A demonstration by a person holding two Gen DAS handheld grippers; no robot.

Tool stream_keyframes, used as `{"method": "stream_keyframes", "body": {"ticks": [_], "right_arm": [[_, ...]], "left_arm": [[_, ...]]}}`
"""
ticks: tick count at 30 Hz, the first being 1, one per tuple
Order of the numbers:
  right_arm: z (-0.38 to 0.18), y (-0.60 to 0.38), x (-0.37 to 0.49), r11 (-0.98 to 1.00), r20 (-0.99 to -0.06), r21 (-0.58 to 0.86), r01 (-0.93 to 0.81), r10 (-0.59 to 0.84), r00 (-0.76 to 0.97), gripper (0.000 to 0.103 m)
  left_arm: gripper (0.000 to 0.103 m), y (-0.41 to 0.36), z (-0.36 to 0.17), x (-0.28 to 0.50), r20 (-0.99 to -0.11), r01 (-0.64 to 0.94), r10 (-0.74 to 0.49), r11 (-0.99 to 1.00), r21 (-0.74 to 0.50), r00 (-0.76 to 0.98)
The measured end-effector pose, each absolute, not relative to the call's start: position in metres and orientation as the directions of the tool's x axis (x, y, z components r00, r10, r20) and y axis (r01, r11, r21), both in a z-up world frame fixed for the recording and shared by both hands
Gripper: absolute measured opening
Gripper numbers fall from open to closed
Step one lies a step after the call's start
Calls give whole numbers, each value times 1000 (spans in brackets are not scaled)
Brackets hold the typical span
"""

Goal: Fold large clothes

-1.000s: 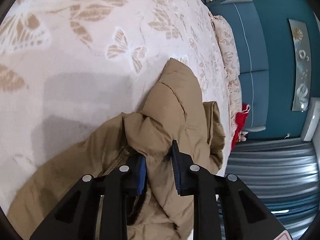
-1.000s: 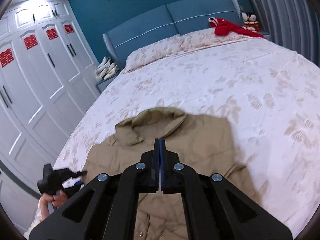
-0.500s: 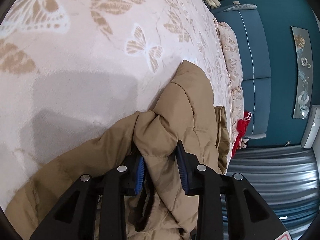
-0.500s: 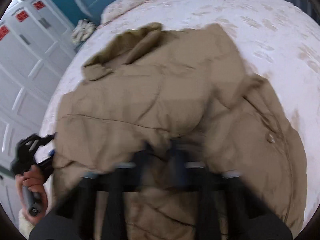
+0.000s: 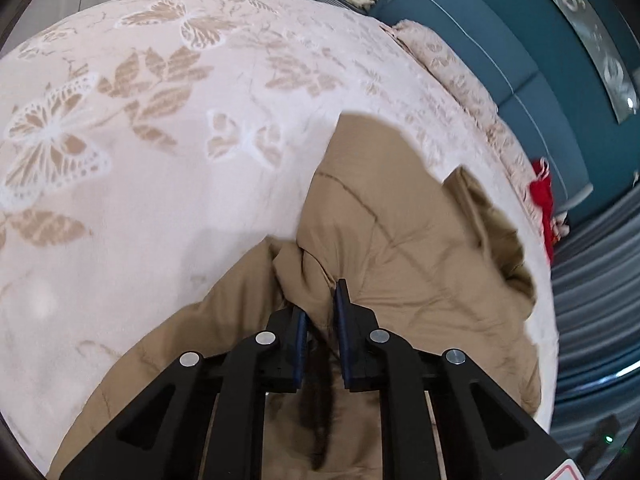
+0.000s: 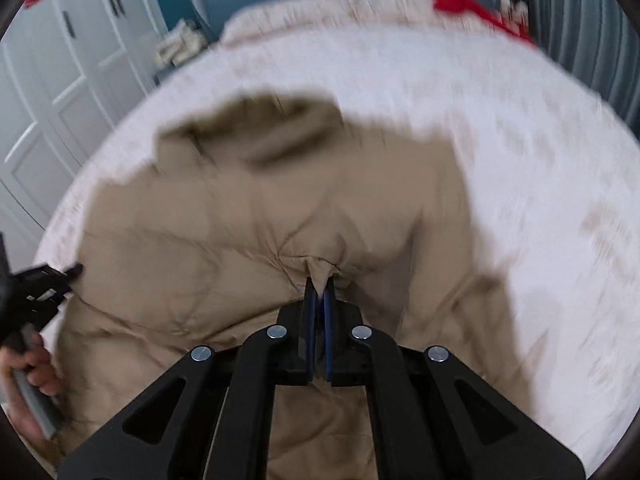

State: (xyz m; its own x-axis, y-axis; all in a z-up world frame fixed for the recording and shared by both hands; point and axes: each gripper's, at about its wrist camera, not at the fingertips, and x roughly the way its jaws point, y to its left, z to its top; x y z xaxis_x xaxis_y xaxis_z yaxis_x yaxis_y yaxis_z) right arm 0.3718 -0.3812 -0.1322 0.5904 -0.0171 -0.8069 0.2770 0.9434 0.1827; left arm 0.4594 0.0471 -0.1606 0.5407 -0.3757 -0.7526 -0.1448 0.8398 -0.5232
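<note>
Our right tool (image 6: 319, 286) pinches a fold of the blurred tan coat (image 6: 248, 232); our left tool (image 5: 323, 308) is closing on a fold, its lower half cut off.

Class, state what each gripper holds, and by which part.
Right gripper pinches the coat's quilted middle. Left gripper is closing on a bunched fold at its edge.

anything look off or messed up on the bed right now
Nothing looks damaged or spilled. The tan quilted puffer jacket lies rumpled rather than flat on the cream butterfly-print bedspread, its collar crumpled, with a bunched ridge of fabric between the left gripper fingers. That fits a fold in progress.
</note>
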Motion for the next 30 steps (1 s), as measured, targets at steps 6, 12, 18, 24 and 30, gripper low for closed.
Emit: {"method": "stream_keyframes", "body": {"ticks": [6,12,18,24,30], "right_arm": [[-155,-373,375,953,-810,133,273,-54,584,4],[-138,-389,344,925,-813,189,329,-41,581,21],[-83,-398,322,904,-750,194,381,-114,652,29],[-71,-361,383,929,-724,269,253,22,689,27],[-121,-340,419,946,-769,213,244,8,639,26]], "left_arm": [[19,34,-168,448,-759,-69,-295,911,-407,580],[33,34,-140,427,-777,-5,-245,952,-305,580],[33,31,-82,406,-733,131,-193,981,-143,652],[36,-48,-64,444,-737,219,-210,972,-86,643],[36,-86,-121,459,-802,203,-161,978,-51,575]]}}
